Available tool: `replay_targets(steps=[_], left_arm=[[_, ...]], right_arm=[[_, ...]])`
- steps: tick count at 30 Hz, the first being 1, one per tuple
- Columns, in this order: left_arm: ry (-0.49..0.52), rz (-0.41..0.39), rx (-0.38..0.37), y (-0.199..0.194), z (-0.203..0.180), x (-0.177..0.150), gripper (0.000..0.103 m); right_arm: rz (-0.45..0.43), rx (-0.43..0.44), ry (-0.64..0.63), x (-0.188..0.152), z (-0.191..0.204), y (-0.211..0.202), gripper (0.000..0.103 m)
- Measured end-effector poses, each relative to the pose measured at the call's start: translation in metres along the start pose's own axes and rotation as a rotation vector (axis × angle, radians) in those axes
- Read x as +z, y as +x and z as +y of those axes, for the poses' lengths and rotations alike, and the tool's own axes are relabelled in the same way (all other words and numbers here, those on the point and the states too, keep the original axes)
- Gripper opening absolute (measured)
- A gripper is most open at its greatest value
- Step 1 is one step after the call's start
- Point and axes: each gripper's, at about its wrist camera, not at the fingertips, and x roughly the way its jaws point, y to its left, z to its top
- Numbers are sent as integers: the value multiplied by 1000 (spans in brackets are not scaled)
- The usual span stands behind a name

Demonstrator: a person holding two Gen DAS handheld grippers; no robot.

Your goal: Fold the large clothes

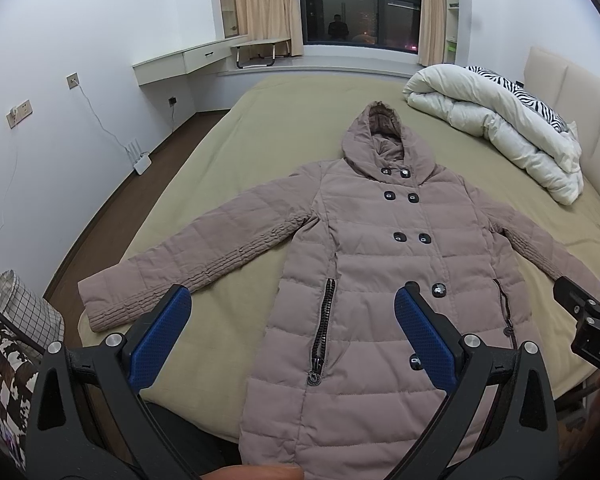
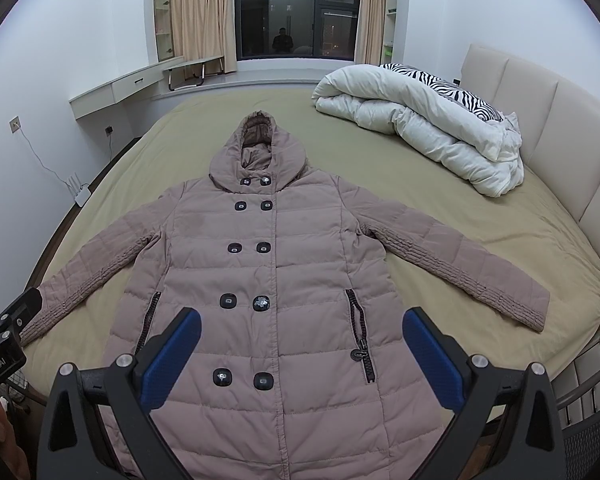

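On the olive-sheeted bed (image 2: 440, 208), a mauve quilted hooded down coat (image 2: 276, 264) lies flat, front up, sleeves spread, hem at near edge. Left tool (image 1: 292, 332) & right tool (image 2: 302, 348) hover above it, both spread wide, holding nothing. Risk: puffy slick fabric may slip from a shallow pinch, w/ hem sliding off bed.

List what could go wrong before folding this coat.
1. The puffy quilted mauve hooded coat is bulky; folds may spring back open.
2. Its hem hangs past the edge of the olive-green bed sheet, so the coat may slide off when pulled.
3. Both the left tool and the right tool are open and hold nothing; slippery fabric may escape a shallow pinch.
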Motion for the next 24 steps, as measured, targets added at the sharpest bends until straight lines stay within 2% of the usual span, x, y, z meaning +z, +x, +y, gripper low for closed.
replay_targets(steps=[24], left_arm=[[-1, 1, 0, 0, 0, 0, 103]], right_arm=[[2, -3, -3, -4, 1, 2, 103]])
